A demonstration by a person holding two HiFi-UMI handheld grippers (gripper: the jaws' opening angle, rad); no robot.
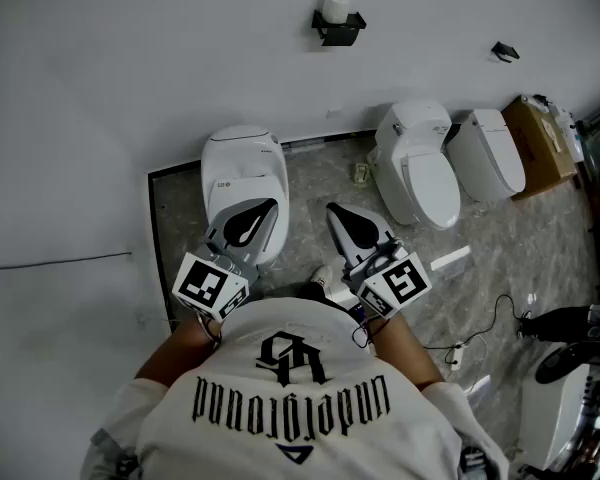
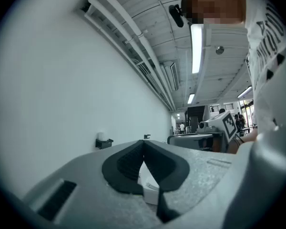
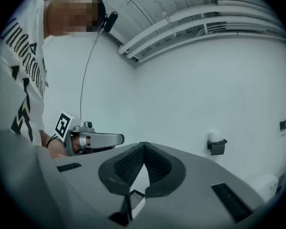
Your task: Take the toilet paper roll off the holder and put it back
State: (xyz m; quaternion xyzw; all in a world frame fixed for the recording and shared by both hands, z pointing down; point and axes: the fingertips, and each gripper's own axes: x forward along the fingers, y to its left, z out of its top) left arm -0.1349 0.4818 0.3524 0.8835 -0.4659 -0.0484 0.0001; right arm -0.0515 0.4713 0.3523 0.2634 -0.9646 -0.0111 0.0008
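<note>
Toilet paper roll (image 1: 334, 7): upright on black wall holder (image 1: 340, 30), far, well apart from both tools. Left tool (image 1: 271, 206), right tool (image 1: 332, 209): jaws together, empty. Step: removal likely unstarted. Next: reach far, open, grasp.

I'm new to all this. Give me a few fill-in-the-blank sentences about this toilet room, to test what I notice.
1. The toilet paper roll sits on a black holder fixed to the ____.
2. The left gripper and the right gripper both have their jaws ____, with nothing between them.
3. Against that wall, below the holder, stand ____ white toilets.

Missing words: wall; shut; three.
</note>
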